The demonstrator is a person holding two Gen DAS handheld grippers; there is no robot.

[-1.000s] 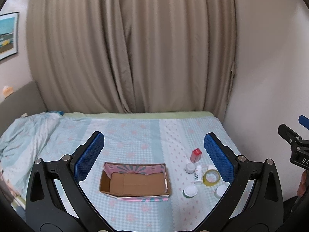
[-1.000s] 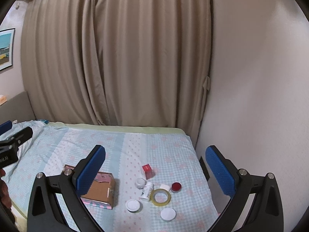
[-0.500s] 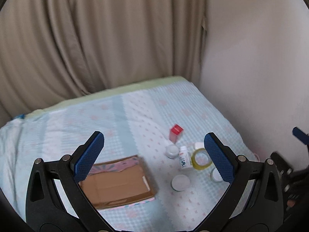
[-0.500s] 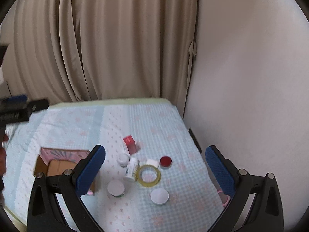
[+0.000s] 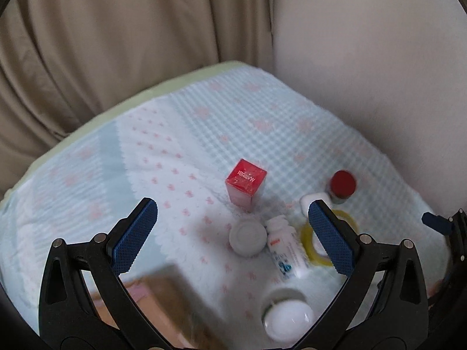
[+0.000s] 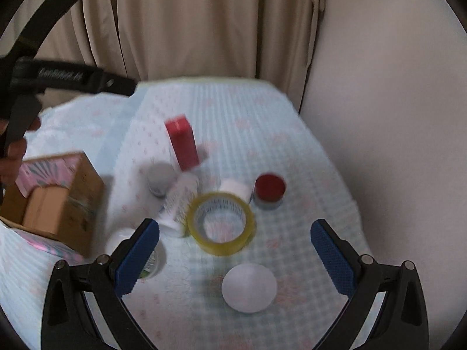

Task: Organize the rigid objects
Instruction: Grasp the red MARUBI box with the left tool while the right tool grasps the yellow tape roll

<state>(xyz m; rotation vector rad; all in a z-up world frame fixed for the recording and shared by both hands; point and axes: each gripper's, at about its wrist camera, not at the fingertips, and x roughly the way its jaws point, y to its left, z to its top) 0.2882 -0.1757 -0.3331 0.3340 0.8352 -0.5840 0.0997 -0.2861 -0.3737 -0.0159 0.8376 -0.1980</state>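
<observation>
Both my claws are spread wide and holding nothing; left gripper (image 5: pixel 233 234) hangs over the small stuff, right gripper (image 6: pixel 235 249) over the tape roll (image 6: pixel 221 223). Everything sits on the bed (image 5: pixel 292 134) near its right edge, by the wall; the cardboard box (image 6: pixel 58 204) is off to the left. Red box (image 5: pixel 246 182) stands upright; stiff and light I'd guess, so I'd pinch its flat sides. The white bottle (image 5: pixel 287 249) lies on its side touching the grey-lidded jar (image 5: pixel 248 237); probably slick and rolls. They crowd each other, so nudging neighbours is the risk.

One red box (image 5: pixel 246 181), one tape roll (image 6: pixel 220 223), one carton (image 6: pixel 55 204).
</observation>
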